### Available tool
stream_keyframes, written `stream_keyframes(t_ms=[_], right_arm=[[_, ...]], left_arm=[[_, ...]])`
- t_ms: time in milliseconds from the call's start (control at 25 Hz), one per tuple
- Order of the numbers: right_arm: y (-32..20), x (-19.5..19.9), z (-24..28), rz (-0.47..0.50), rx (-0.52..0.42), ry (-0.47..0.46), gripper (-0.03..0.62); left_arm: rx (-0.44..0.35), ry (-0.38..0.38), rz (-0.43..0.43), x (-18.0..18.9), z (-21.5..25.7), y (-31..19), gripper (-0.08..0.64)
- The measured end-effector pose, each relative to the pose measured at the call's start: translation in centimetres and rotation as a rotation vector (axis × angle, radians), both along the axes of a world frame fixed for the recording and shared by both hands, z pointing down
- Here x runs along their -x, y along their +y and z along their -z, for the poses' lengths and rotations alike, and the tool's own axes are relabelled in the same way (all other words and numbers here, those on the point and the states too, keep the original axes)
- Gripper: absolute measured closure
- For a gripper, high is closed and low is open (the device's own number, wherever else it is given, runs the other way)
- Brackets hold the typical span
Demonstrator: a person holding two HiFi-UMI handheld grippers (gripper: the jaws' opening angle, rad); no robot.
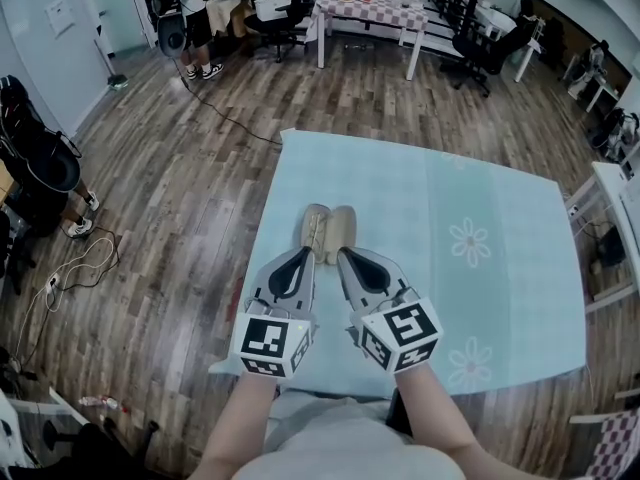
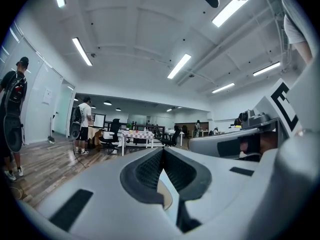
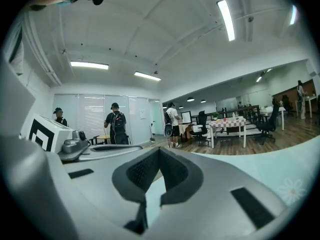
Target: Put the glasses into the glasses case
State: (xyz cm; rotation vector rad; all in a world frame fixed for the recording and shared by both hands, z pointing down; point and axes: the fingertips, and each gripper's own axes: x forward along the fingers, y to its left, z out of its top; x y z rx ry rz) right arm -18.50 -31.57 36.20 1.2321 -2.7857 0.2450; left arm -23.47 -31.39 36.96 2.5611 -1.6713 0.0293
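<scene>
A beige glasses case (image 1: 329,230) lies on the light blue tablecloth (image 1: 480,218), its two lobes side by side. I cannot make out the glasses. Both grippers hover side by side above the near part of the table, pointing away from me over the case. The left gripper (image 1: 303,258) has its jaws together with nothing between them; in its own view the left gripper (image 2: 162,150) shows a beige sliver of the case (image 2: 165,196) below the tips. The right gripper (image 1: 346,257) is shut and empty too, and the right gripper (image 3: 159,149) looks level across the room.
The table's left edge (image 1: 262,218) borders wooden floor with cables (image 1: 75,263). A white table with a checked cloth (image 1: 365,8) and office chairs (image 1: 485,43) stand far back. People (image 3: 115,124) stand at a distance by the glass wall.
</scene>
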Motion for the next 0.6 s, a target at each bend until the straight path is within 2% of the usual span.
stream_keyframes(t_ms=[200,600], right_arm=[[0.9,-0.7,2.1,-0.011,-0.061,0.024,0.586],[2.8,-1.8,3.7,-0.05,-0.123,0.034,0.586]], left_arm=[[-0.04,-0.002,-0.018,-1.2,1.5,0.7,0.551],[-0.104,0.014,-0.046,-2.1,3.9,1.5,0.551]])
